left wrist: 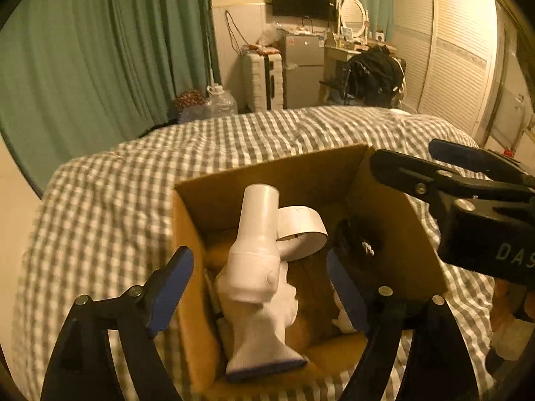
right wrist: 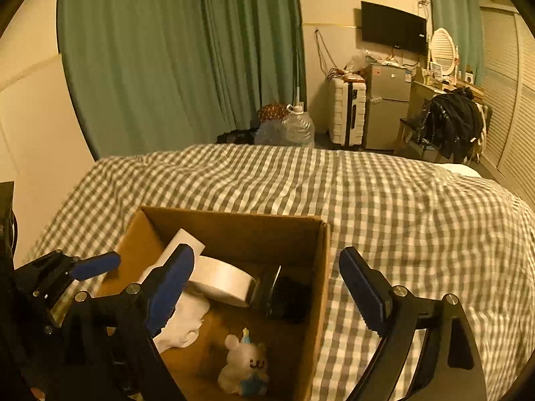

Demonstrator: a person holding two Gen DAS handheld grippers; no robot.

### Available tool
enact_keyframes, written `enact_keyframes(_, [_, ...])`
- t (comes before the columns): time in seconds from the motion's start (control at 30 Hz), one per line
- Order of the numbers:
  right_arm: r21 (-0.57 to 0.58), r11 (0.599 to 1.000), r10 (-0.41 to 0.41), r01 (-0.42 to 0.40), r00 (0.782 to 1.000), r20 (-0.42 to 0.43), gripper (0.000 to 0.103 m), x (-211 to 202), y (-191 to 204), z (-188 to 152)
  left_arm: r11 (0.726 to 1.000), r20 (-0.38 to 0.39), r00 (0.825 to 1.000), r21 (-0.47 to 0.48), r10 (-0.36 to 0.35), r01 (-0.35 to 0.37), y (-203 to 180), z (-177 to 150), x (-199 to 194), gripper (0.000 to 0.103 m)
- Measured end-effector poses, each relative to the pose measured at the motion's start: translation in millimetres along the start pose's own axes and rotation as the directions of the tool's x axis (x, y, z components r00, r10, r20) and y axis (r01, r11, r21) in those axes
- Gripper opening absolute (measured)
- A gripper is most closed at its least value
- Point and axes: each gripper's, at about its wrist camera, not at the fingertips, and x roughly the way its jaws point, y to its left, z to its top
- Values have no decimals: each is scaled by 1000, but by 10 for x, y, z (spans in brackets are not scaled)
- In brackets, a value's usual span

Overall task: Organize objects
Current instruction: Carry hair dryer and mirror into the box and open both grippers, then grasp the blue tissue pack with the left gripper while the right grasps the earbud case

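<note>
On checked bedspread (right wrist: 384,200): cardboard box (right wrist: 234,225); green curtain (right wrist: 167,60) behind; both grippers' jaws spread.

The brown corrugated cardboard box (right wrist: 321,267) looks matt and a bit rough. Inside, the white plastic hair dryer (left wrist: 255,254) is smooth with a slight sheen, the white tape roll (right wrist: 222,280) looks papery, and the small white plush bear (right wrist: 244,369) is fuzzy. The grey-and-white checked cloth bedcover (right wrist: 384,200) is soft and wrinkled.

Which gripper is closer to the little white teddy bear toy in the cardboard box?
Right. The right gripper hangs open just above the little white teddy bear toy; the left gripper hangs over the white hair dryer beside it.
</note>
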Motion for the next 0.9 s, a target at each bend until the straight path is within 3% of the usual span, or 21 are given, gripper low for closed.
enact_keyframes(0.43, [-114,989,-83,97,989,124,89,-1681,354,60,997,165,985,-66,41,-31,90,-5,-1495,99])
enact_keyframes(0.67, [-141,985,-87,103,990,114,89,-2420,449,-263,995,190,979,-79,75,-61,117,-354,-2066,101])
enact_keyframes(0.9, [-179,974,-120,138,987,110,89,-2859,562,-703,991,156,982,-97,108,-94,130,-883,-2190,101])
